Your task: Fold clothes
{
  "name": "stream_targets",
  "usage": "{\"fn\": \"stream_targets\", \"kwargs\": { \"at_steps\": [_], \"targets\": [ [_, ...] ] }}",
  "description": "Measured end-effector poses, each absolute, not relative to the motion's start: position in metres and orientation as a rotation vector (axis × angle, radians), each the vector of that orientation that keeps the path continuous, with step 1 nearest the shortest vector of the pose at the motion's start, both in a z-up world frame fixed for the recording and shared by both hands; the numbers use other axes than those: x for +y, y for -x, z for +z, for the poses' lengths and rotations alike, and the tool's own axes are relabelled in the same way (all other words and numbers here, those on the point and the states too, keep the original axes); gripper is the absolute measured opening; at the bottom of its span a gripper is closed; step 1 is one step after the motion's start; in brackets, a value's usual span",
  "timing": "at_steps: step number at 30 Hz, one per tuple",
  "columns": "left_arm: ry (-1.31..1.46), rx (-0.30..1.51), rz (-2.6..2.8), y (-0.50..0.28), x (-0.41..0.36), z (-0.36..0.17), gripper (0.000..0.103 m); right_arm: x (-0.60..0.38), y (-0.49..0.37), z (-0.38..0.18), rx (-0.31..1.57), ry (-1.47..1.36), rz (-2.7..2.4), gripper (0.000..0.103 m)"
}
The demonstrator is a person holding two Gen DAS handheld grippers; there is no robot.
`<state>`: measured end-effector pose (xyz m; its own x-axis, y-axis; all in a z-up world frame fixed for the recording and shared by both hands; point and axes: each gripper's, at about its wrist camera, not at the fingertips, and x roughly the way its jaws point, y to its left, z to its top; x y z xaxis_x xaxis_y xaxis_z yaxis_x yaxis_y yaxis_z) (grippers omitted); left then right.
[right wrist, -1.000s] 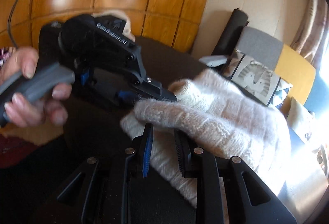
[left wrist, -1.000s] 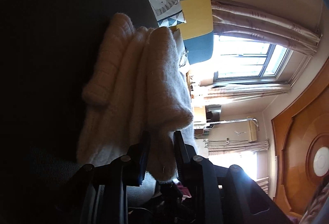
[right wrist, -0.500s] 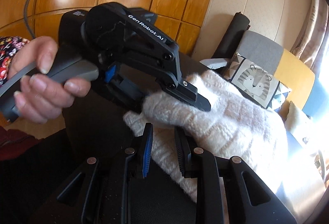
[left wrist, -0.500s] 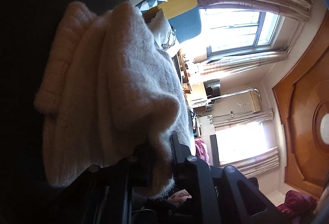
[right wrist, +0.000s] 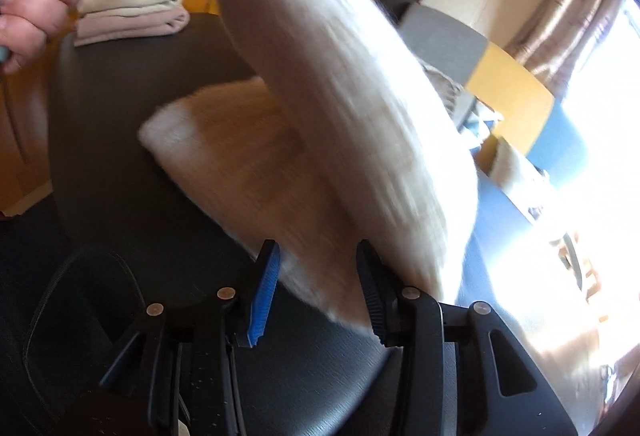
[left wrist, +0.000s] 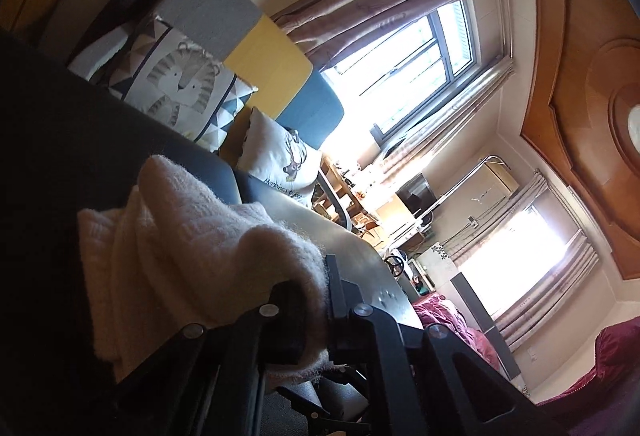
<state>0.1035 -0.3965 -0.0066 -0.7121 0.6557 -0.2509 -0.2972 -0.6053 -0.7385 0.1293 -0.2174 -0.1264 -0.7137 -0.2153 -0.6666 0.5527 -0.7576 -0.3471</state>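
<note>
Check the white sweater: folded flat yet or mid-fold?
Mid-fold. In the right wrist view the white sweater has one part lifted and motion-blurred above the part lying on the dark table.

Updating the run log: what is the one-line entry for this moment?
task: fold clothes | left claw: shut on cream sweater | right claw: open, sweater between fingers | folded stack on dark table
</note>
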Motion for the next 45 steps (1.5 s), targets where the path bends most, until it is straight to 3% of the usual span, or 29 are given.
{"fn": "stream_targets", "kwargs": {
  "at_steps": [11, 19, 25, 33, 38, 45],
  "targets": [
    [0.998, -1.116, 2.402, -0.132, -0.420, -0.148, 0.006, -0.193, -0.125, -0.131, 0.574, -1.004, -2.435, 0.043],
    [0.932, -1.119, 2.448, -0.146, -0.422, -0.148, 0.007, -0.157, -0.146, -0.081, 0.262, -0.883, -2.077, 0.043],
    [0.919, -1.145, 2.445, -0.151, -0.426, -0.148, 0.009, -0.125, -0.085, -0.038, -0.127, -0.736, -2.306, 0.047],
    [0.938, -1.166, 2.429, -0.156, -0.427, -0.147, 0.009, -0.201, -0.045, -0.050, 0.145, -0.935, -2.373, 0.047],
    [0.938, -1.221, 2.409, -0.160, -0.433, -0.154, 0.010, -0.260, -0.005, -0.092, 0.434, -1.012, -2.393, 0.049],
    [0.931, -1.324, 2.373, -0.175, -0.447, -0.139, 0.008, -0.272, -0.010, -0.115, 0.389, -0.937, -2.447, 0.050]
  ]
}}
